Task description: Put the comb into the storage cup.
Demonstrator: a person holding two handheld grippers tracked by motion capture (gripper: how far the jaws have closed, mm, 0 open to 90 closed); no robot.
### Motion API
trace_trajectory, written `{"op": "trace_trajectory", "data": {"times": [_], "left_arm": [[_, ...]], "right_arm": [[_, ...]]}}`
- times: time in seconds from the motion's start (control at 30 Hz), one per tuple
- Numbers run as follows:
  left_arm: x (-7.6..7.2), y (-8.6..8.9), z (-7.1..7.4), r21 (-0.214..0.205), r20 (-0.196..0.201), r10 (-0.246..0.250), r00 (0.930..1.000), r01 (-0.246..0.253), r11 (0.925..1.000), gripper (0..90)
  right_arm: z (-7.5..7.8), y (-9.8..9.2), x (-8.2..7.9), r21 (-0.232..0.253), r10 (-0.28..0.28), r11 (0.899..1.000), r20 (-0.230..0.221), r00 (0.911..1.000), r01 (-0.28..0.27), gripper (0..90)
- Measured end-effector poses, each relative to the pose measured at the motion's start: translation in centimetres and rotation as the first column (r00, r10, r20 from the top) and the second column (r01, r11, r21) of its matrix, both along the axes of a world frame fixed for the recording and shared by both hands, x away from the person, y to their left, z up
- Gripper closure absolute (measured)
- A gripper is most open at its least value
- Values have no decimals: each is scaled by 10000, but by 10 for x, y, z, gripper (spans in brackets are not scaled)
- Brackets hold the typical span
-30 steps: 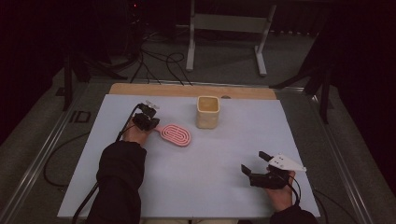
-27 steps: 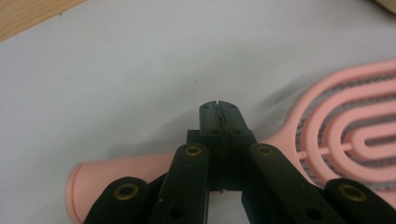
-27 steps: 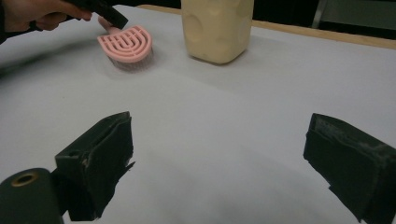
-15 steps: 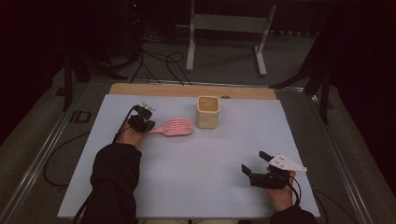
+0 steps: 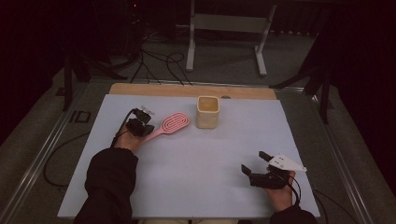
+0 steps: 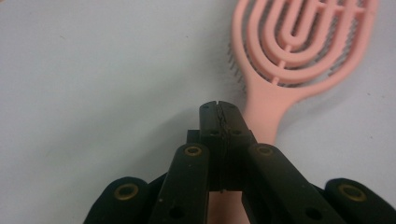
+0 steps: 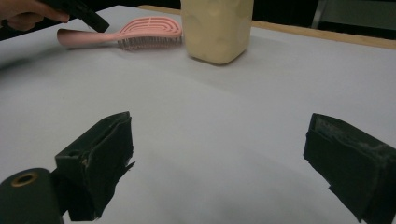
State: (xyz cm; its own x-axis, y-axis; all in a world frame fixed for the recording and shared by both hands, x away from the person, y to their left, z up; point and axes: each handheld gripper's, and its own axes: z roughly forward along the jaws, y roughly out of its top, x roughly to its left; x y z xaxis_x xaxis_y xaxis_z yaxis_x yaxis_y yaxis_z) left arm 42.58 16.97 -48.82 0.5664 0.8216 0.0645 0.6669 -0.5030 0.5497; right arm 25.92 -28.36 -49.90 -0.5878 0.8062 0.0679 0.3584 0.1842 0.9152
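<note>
Hairbrush (image 5: pixel 172 124): one; cup (image 5: pixel 208 112): one. Left gripper (image 6: pixel 219 109) jaws pressed together, empty; right gripper (image 7: pixel 219 172) spread.

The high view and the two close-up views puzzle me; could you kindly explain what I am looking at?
A person sits at a table covered with a white sheet and holds a hand-operated two-jaw gripper in each hand. The high view looks down from above the person's side. Each close-up comes from a camera riding on one gripper, looking along its black jaws. On the sheet lie a pink hairbrush and, beside it, a cream cup. The left gripper is shut, its tip at the brush handle rather than clamped around it. The right gripper is open, holding nothing.
</note>
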Motion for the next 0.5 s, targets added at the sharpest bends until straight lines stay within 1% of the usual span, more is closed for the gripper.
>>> {"op": "trace_trajectory", "data": {"times": [0.03,0.23,0.4,0.5], "left_arm": [[-1,-1,0,65,-1,-3,10000,3,10000,900],[-5,-2,1,-3,-132,-128,9998,128,9999,900],[-7,-2,0,-173,3,-127,9999,128,9998,900],[-10,1,4,-416,282,-27,9996,38,9991,900]], "right_arm": [[0,0,0,8,4,10000,9,10000,-4,81],[0,0,0,12,-11,10000,3,10000,11,81],[0,0,0,6,-12,10000,-15,10000,12,81],[0,0,0,5,-18,10000,-6,10000,18,81]]}}
